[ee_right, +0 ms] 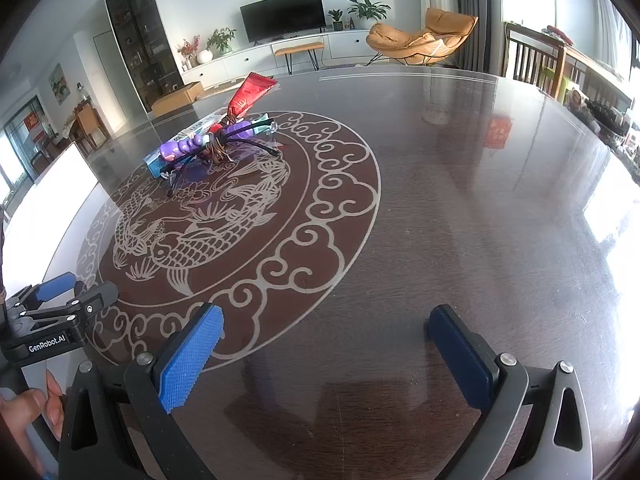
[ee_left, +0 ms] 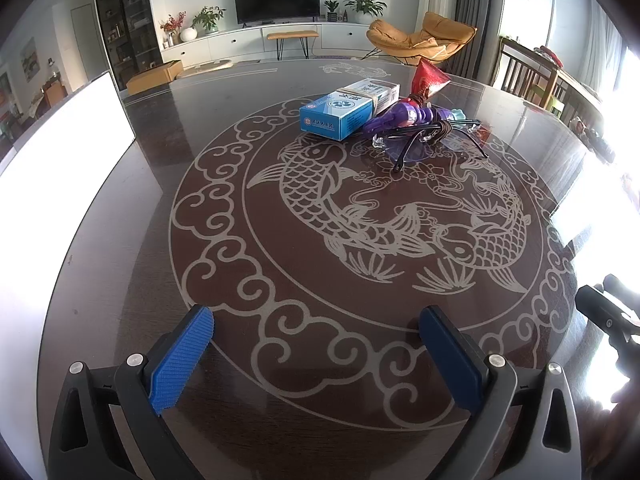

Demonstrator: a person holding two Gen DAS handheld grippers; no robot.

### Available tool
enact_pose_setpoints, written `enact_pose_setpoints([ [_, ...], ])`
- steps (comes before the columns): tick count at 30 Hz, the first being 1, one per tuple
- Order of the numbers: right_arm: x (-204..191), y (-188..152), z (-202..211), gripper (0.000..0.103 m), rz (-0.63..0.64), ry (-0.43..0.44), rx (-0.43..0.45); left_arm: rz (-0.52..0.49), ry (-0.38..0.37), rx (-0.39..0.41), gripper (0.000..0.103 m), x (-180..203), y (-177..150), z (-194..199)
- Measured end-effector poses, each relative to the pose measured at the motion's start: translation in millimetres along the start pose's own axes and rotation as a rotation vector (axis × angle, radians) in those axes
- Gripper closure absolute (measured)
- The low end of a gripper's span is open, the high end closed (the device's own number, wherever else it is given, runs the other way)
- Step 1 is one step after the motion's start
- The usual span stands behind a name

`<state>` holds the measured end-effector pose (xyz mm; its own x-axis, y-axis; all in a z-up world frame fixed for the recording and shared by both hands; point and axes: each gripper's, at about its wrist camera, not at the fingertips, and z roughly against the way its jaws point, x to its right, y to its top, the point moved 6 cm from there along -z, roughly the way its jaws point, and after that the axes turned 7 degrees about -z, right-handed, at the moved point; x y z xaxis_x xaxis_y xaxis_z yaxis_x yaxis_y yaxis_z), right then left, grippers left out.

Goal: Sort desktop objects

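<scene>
Blue pads (ee_left: 182, 360) of the left gripper (ee_left: 316, 354) stood nearest the lens, spread wide apart and grasping nothing, just above the dark table (ee_left: 120, 264) with its pale fish pattern (ee_left: 360, 216). At the far left a white board (ee_left: 68, 132) lay on the table edge. Well beyond the fingers, on the far side of the pattern, the objects sat in one cluster. A blue box (ee_left: 340, 114) lay leftmost, with a grey-white box (ee_left: 378, 92) banded against its far side. Just right of them lay a purple toy (ee_left: 400, 116), touching the boxes, and a red packet (ee_left: 430, 78) stood tilted behind it. Glasses (ee_left: 424, 140) with dark arms rested at the near right of the cluster, and a brown cord (ee_left: 440, 128) lay tangled over them.

From the right wrist, the right gripper (ee_right: 326, 354) also hung released over bare table (ee_right: 460, 220), its blue pads (ee_right: 190, 360) wide apart. The left gripper (ee_right: 56, 300) showed at the left edge, and the cluster lay far left: toy (ee_right: 188, 146), packet (ee_right: 248, 96), glasses (ee_right: 224, 152).
</scene>
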<state>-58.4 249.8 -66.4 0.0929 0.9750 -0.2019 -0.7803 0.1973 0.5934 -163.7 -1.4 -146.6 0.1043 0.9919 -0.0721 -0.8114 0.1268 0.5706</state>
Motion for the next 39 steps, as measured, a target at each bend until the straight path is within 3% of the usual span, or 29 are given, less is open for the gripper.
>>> enact_pose_setpoints([
  [11,-2,0,1,0.000,-0.014,0.021,0.005,0.000,-0.001,0.000,0.000,0,-1,0],
  [16,-3,1,2,0.000,-0.027,0.039,0.010,-0.034,-0.074,-0.054,0.000,-5,9,-7],
  [20,-4,1,2,0.000,-0.027,0.039,0.010,0.156,-0.244,-0.002,0.000,-31,49,-10],
  [22,-4,2,2,0.000,-0.027,0.038,0.009,0.214,-0.254,0.026,0.000,-42,78,-14],
  [26,-3,2,2,0.000,-0.030,0.044,0.010,0.090,-0.189,0.057,0.000,-35,145,-41],
  [29,-4,2,2,0.000,-0.032,0.046,0.010,0.011,-0.166,0.006,0.000,-22,165,-68],
  [34,-5,3,1,0.000,-0.029,0.042,0.009,-0.043,-0.175,-0.088,0.000,-11,170,-107],
  [35,-6,3,1,0.000,-0.029,0.042,0.010,-0.039,-0.192,-0.090,0.000,-10,170,-112],
  [38,-5,3,2,0.000,-0.029,0.042,0.010,-0.109,-0.153,-0.067,0.000,-4,171,-114],
  [39,-5,3,2,0.000,-0.030,0.044,0.010,-0.125,-0.132,-0.063,0.013,-4,171,-113],
])
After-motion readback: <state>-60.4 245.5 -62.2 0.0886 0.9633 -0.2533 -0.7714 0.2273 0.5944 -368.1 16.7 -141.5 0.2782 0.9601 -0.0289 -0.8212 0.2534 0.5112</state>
